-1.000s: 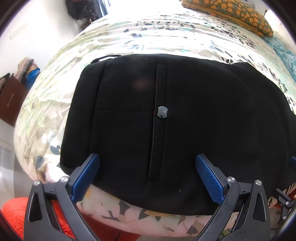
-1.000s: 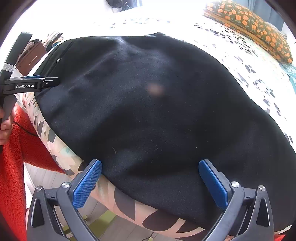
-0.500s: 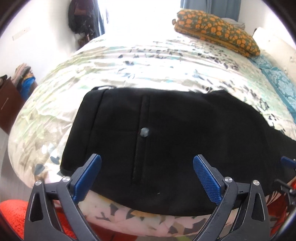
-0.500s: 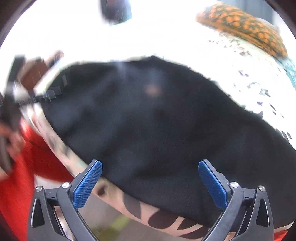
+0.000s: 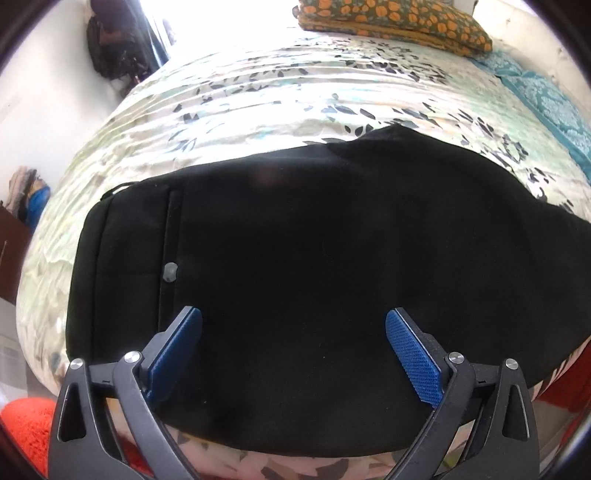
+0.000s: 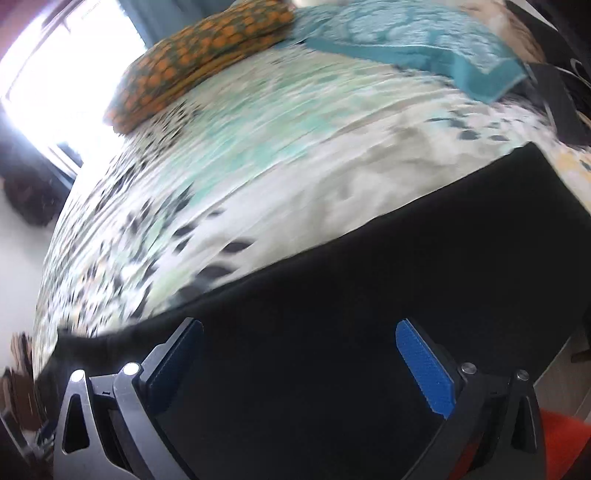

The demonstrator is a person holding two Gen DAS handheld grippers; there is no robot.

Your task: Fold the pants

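Note:
Black pants (image 5: pixel 314 266) lie flat along the near edge of a bed, waistband at the left, with a grey button (image 5: pixel 170 272) by a back-pocket seam. My left gripper (image 5: pixel 293 332) is open and empty, hovering over the pants near the bed's edge, its blue pads (image 5: pixel 412 354) wide apart. In the right wrist view the pants (image 6: pixel 332 314) run to the right, with a straight hem end at the far right. My right gripper (image 6: pixel 299 354) is open and empty above them. This view is blurred by motion.
The bed has a leaf-patterned sheet (image 5: pixel 295 92). An orange-patterned pillow (image 5: pixel 395 18) and a teal cloth (image 6: pixel 406 33) lie at the far end. A red rug (image 5: pixel 26 424) lies on the floor below the bed edge. Dark bags (image 5: pixel 110 40) hang at the back left.
Both grippers pulled back and up from the pants. The left shifted right along them. The right swung sharply right, toward the leg end. Both stay open.

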